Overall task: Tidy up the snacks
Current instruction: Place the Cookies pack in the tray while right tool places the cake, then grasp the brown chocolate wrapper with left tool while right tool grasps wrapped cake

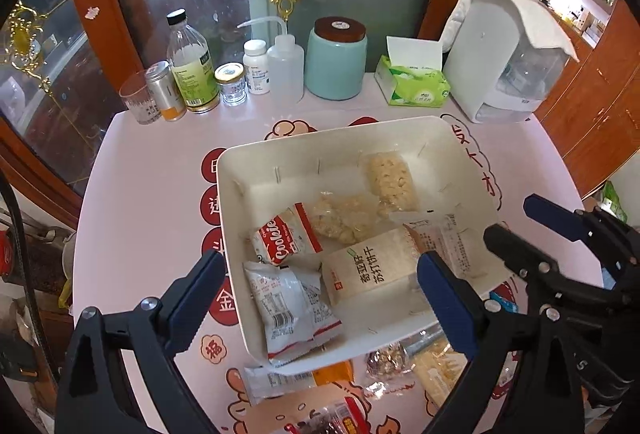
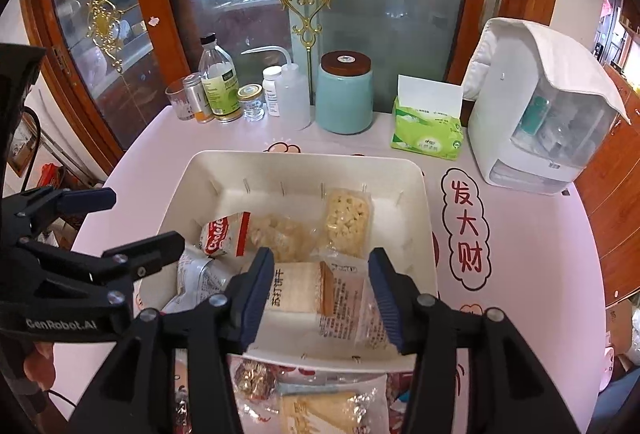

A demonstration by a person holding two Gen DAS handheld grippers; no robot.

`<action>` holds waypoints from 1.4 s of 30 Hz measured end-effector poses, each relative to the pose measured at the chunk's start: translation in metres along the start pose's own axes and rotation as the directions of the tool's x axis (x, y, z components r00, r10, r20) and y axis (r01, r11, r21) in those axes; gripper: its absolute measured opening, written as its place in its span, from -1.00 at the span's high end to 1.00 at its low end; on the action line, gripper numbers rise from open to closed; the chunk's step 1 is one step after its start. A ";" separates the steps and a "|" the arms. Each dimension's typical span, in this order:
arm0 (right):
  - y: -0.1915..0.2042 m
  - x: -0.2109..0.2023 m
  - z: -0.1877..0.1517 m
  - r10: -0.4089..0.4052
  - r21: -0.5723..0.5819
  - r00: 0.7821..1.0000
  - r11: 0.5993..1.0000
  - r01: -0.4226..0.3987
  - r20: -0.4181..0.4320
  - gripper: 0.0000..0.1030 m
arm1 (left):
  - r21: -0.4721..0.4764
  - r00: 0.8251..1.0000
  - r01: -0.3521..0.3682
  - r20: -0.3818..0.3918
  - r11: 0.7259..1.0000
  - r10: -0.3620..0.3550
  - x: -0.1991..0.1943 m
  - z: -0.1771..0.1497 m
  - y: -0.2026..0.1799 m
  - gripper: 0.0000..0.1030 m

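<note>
A white bin (image 1: 304, 142) sits on the pink table and holds several snack packets. Among them are a red Cookie packet (image 1: 286, 238), a silver packet (image 1: 288, 302), a soda cracker packet (image 1: 372, 266) and a puffed-rice bar (image 1: 390, 178). My left gripper (image 1: 320, 298) hangs wide open over the bin's near half, touching nothing. In the right wrist view my right gripper (image 2: 322, 294) is open above the cracker packet (image 2: 296, 290) and a clear printed packet (image 2: 348, 298), which lie loose in the bin (image 2: 304, 158). More packets (image 2: 320, 406) lie on the table in front of the bin.
Along the table's back edge stand several bottles (image 1: 192, 70), a teal jar (image 1: 336, 62), a green tissue pack (image 1: 416, 82) and a white appliance (image 1: 508, 54). A glass door with wooden frame rises behind. The pink mat shows to the bin's left and right.
</note>
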State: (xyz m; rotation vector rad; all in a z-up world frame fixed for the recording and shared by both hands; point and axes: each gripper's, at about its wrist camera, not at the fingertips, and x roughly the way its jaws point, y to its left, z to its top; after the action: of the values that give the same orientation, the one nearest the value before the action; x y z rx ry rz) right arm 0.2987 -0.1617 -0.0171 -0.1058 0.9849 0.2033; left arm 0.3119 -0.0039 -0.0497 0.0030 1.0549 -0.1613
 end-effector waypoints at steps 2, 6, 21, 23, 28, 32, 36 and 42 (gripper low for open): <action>0.001 -0.007 -0.005 0.002 -0.006 1.000 1.000 -0.002 0.007 -0.12 | -0.003 1.000 0.000 0.009 1.000 0.000 -0.008 -0.004 -0.001 -0.87; 0.003 -0.021 -0.018 0.002 -0.021 1.000 1.000 -0.002 0.018 -0.17 | -0.009 1.000 -0.004 0.023 1.000 0.005 -0.024 -0.015 -0.003 -0.87; -0.015 -0.056 -0.089 0.018 -0.006 1.000 1.000 -0.018 -0.018 -0.19 | -0.016 0.999 0.025 0.032 1.000 -0.024 -0.064 -0.085 -0.028 -0.87; -0.019 -0.060 -0.099 0.028 -0.002 0.999 1.000 -0.028 -0.020 -0.19 | -0.017 0.999 0.019 0.027 1.000 -0.019 -0.065 -0.097 -0.031 -0.87; -0.029 -0.065 -0.124 0.055 -0.008 0.998 0.998 -0.055 -0.029 -0.19 | -0.031 1.000 0.003 -0.005 1.000 -0.003 -0.062 -0.135 -0.038 -0.87; -0.038 -0.060 -0.143 0.071 -0.007 0.996 0.997 -0.072 -0.056 -0.19 | -0.072 0.998 0.013 -0.063 0.997 -0.018 -0.050 -0.169 -0.040 -0.87; -0.048 -0.052 -0.167 0.095 0.012 0.992 0.995 -0.094 -0.085 -0.19 | -0.110 0.987 0.002 -0.158 0.994 -0.019 -0.026 -0.210 -0.042 -0.87; -0.062 -0.040 -0.206 0.118 0.055 0.986 0.992 -0.113 -0.115 -0.19 | -0.171 0.959 -0.052 -0.284 0.984 0.001 0.009 -0.267 -0.040 -0.87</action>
State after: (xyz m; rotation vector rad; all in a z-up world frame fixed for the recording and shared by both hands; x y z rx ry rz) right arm 0.1226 -0.2640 -0.0967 -0.0161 1.1142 0.2818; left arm 0.0794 -0.0233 -0.1864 -0.1234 1.3523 -0.0420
